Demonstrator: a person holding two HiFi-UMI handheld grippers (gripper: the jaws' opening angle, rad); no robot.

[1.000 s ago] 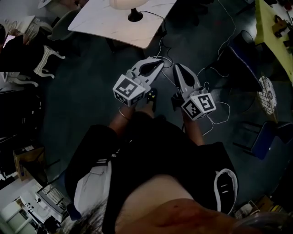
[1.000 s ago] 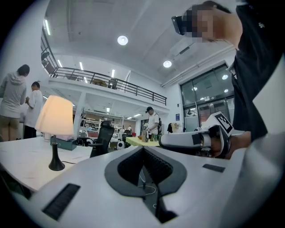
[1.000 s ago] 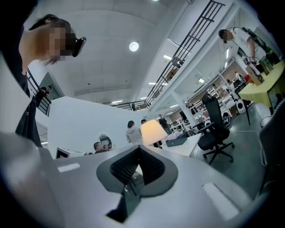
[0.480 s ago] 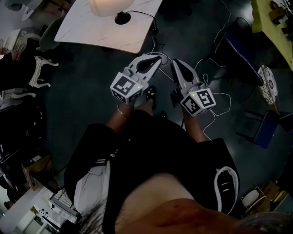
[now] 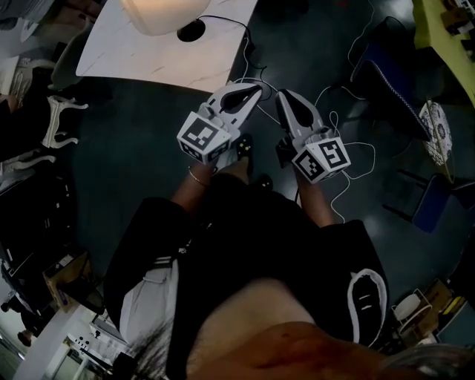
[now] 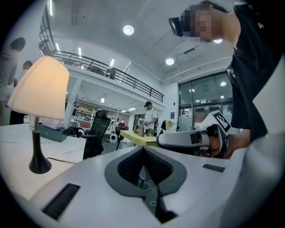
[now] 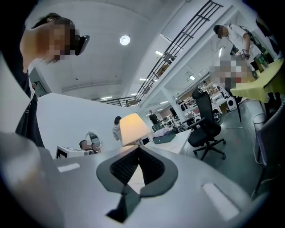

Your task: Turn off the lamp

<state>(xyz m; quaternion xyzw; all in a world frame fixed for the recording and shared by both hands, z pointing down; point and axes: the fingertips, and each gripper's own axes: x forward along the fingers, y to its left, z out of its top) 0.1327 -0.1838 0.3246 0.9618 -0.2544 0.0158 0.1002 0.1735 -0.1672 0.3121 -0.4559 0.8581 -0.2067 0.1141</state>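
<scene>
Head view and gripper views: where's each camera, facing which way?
Head view: on the head, steeply down; torso, left gripper, right gripper show.
Left gripper view: on left gripper, along shut jaws; right gripper shows.
Right gripper view: on right gripper, along shut jaws; torso at left.
Shared: all show the lit lamp on the table.

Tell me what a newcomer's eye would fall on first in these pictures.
The glowing lamp draws the eye first, lit on the white table at the top of the head view, above the dark floor. Next come the left gripper and right gripper, held side by side in the middle, both shut and empty, pointing toward that table. White cables straggle over the floor to their right.
</scene>
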